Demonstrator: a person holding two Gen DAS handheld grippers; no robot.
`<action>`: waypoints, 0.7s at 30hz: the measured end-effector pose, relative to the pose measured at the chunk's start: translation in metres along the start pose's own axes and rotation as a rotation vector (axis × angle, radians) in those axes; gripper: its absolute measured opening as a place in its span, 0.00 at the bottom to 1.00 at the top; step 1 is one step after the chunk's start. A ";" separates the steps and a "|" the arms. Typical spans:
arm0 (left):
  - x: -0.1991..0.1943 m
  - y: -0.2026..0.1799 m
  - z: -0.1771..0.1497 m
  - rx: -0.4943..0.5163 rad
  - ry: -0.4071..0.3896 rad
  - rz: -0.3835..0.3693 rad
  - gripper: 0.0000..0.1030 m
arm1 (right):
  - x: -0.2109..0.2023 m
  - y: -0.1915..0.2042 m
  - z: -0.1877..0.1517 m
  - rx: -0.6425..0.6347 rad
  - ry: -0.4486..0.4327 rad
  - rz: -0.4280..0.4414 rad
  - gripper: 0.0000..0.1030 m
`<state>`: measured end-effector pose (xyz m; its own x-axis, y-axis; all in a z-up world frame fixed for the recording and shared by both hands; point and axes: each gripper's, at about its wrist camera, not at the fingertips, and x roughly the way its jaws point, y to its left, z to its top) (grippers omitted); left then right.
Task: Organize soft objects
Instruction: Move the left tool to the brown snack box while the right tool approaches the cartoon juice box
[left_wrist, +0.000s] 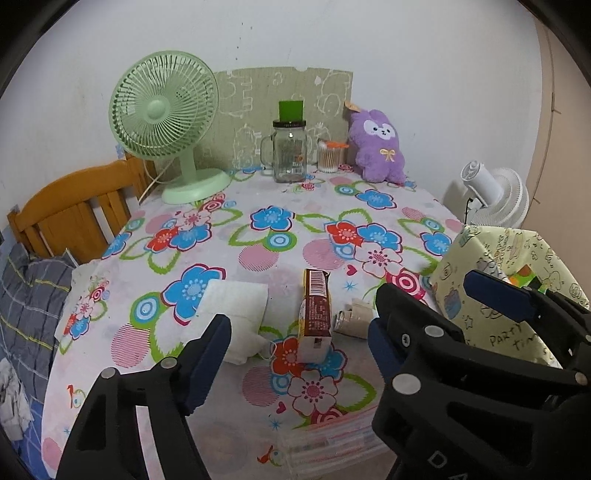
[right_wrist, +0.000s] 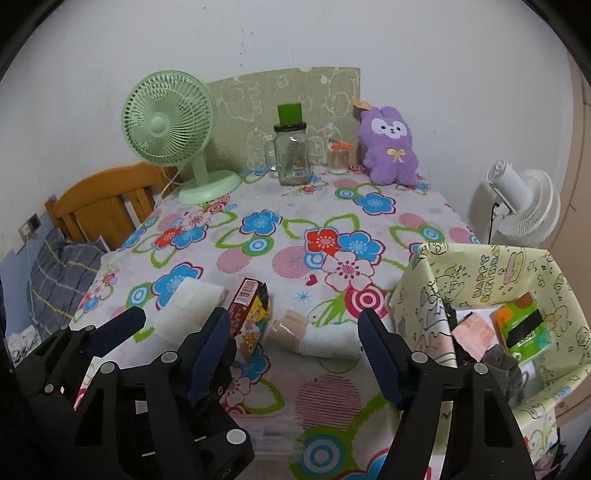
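Both hand-held grippers, left (left_wrist: 299, 347) & right (right_wrist: 293, 349), gape w/ nothing btwn jaws, above table (left_wrist: 258, 229). White folded cloth (left_wrist: 236, 314) lies by snack box (left_wrist: 316, 314); beige roll (right_wrist: 288, 328) beside. Patterned bin (right_wrist: 480, 277) at right edge.

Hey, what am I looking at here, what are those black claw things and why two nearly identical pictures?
Those claws are two hand-held grippers, each with its own wide-angle camera. One picture looks along the left gripper, the other along the right gripper; each also catches the other at its edge. Both are open and hold nothing. On the flowered table lie a white cloth, a snack pack and a beige roll. At the right stands a yellow box; at the back, a purple plush.
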<state>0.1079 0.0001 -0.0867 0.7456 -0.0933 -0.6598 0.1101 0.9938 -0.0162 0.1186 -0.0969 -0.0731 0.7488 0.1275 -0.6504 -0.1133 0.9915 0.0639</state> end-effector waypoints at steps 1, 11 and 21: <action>0.003 0.000 0.000 0.000 0.003 0.000 0.75 | 0.004 0.000 0.000 0.008 0.005 0.000 0.72; 0.034 0.003 0.000 -0.023 0.064 -0.031 0.60 | 0.030 -0.007 -0.002 0.034 0.059 -0.017 0.70; 0.051 0.006 -0.003 -0.053 0.104 -0.054 0.34 | 0.048 -0.011 -0.006 0.076 0.104 -0.013 0.70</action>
<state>0.1449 0.0018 -0.1228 0.6671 -0.1429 -0.7312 0.1117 0.9895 -0.0915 0.1525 -0.1016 -0.1096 0.6778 0.1151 -0.7262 -0.0514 0.9927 0.1094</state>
